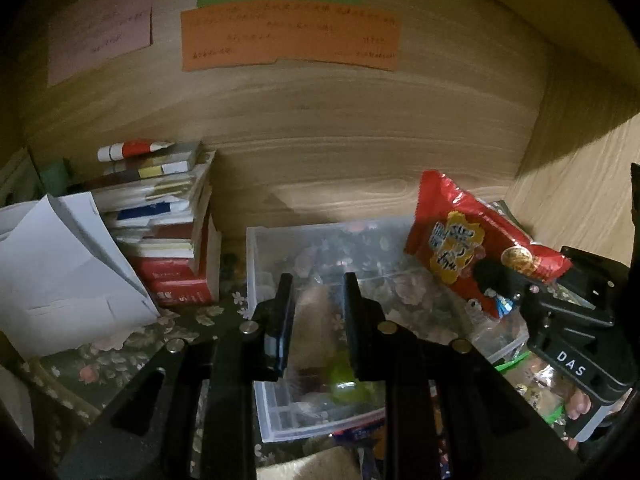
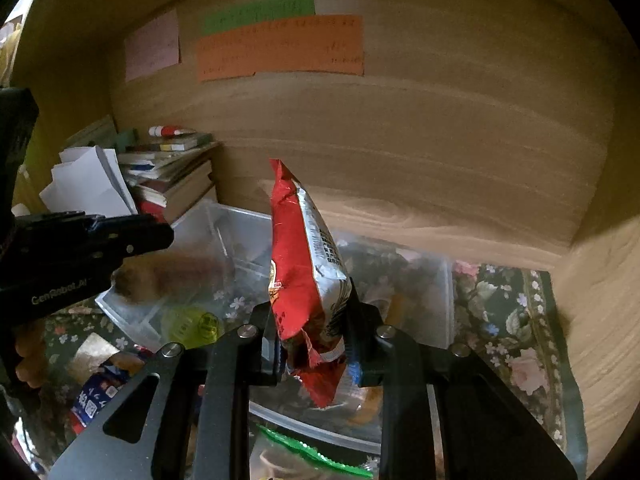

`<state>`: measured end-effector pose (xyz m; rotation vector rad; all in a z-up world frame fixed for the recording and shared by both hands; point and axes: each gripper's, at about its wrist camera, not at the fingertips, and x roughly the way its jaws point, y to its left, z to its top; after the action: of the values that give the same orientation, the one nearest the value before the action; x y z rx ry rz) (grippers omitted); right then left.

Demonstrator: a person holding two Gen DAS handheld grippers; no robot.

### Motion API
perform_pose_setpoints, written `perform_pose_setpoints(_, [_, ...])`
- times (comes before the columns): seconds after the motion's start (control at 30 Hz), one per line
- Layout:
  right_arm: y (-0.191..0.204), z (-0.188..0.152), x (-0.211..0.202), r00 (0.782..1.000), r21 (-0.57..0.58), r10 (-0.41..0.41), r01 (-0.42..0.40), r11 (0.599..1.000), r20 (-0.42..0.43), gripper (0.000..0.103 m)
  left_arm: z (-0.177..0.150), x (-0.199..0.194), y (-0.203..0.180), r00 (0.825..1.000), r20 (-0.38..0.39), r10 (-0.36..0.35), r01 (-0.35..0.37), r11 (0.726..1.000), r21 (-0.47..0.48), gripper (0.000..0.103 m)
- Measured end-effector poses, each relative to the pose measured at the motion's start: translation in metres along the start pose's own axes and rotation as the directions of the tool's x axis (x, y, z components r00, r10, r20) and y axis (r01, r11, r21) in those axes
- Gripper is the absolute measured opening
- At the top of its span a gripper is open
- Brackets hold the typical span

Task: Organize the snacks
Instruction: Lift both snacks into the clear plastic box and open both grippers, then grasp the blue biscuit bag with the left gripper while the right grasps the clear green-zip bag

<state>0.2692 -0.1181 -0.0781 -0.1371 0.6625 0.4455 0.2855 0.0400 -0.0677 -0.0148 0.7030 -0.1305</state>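
Note:
My right gripper point(image 2: 312, 320) is shut on a red snack bag point(image 2: 304, 264) and holds it upright above a clear plastic bin point(image 2: 440, 312). The same bag point(image 1: 476, 240) shows at the right in the left wrist view, with the right gripper point(image 1: 500, 280) below it. My left gripper point(image 1: 318, 300) is open and empty above another clear bin point(image 1: 256, 264) that holds a yellow-green item point(image 1: 344, 376) and a brown snack point(image 2: 168, 276). In the right wrist view the left gripper's fingertips point(image 2: 156, 236) reach over that bin point(image 2: 192, 228).
A stack of books point(image 1: 168, 224) and white papers point(image 1: 60, 264) stand at the left against the wooden back wall point(image 1: 360, 128). Coloured notes point(image 1: 288, 36) hang on it. Loose snack packs point(image 2: 100, 392) lie on the floral cloth point(image 2: 512, 320). A wooden side wall point(image 2: 600, 300) is at the right.

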Motion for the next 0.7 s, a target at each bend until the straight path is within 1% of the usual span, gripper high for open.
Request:
perform_pose_setpoints(0.03, [0.000,0.001,0.001,1.000,0.003,0.008,-0.008,1.000,-0.009,0.023,0.000,-0.001,-0.001,1.000,0.000,-0.005,0.005,1.000,0.002,0.024])
perform_pose_setpoints(0.07, [-0.001,0.001,0.001,1.000,0.011,0.007,-0.007,1.000,-0.015,0.024,0.001,-0.001,-0.002,1.000,0.000,-0.007,0.007,1.000,0.002,0.028])
perform_pose_setpoints(0.1, [-0.003,0.002,0.002,1.000,0.014,0.005,-0.004,1.000,-0.018,0.027,0.000,-0.003,-0.002,1.000,0.000,-0.008,0.008,1.000,0.001,0.035])
perform_pose_setpoints(0.2, [-0.005,0.003,-0.002,1.000,0.022,0.000,0.000,1.000,-0.014,0.038,0.000,-0.010,-0.001,1.000,0.015,-0.004,0.004,1.000,-0.008,0.048])
perform_pose_setpoints(0.3, [-0.007,0.003,-0.009,1.000,0.027,0.003,-0.003,1.000,0.002,0.044,-0.001,-0.021,-0.001,1.000,0.030,0.000,0.000,1.000,-0.012,0.056])
perform_pose_setpoints(0.33, [-0.007,0.003,-0.015,1.000,0.029,0.004,-0.004,1.000,0.014,0.045,-0.002,-0.027,-0.001,0.999,0.038,0.003,-0.003,1.000,-0.011,0.057])
perform_pose_setpoints(0.43, [-0.009,0.003,-0.031,0.999,0.026,-0.002,0.001,1.000,0.046,0.050,-0.007,-0.043,-0.003,0.998,0.056,0.009,-0.009,1.000,-0.007,0.064])
perform_pose_setpoints(0.5, [-0.008,0.002,-0.040,0.998,0.025,-0.001,0.000,1.000,0.060,0.053,-0.011,-0.050,-0.003,0.998,0.065,0.011,-0.010,1.000,-0.006,0.071])
perform_pose_setpoints(0.53, [-0.007,0.000,-0.045,0.998,0.025,0.002,-0.003,1.000,0.066,0.054,-0.013,-0.053,-0.004,0.998,0.066,0.010,-0.010,1.000,-0.005,0.073])
perform_pose_setpoints(0.6, [-0.009,-0.006,-0.056,0.997,0.024,0.000,-0.002,1.000,0.078,0.058,-0.020,-0.059,-0.007,0.998,0.063,0.007,-0.007,1.000,-0.003,0.081])
perform_pose_setpoints(0.7, [-0.010,-0.015,-0.067,0.997,0.021,-0.011,0.010,1.000,0.081,0.063,-0.028,-0.065,-0.013,0.998,0.061,0.001,-0.001,1.000,-0.001,0.088])
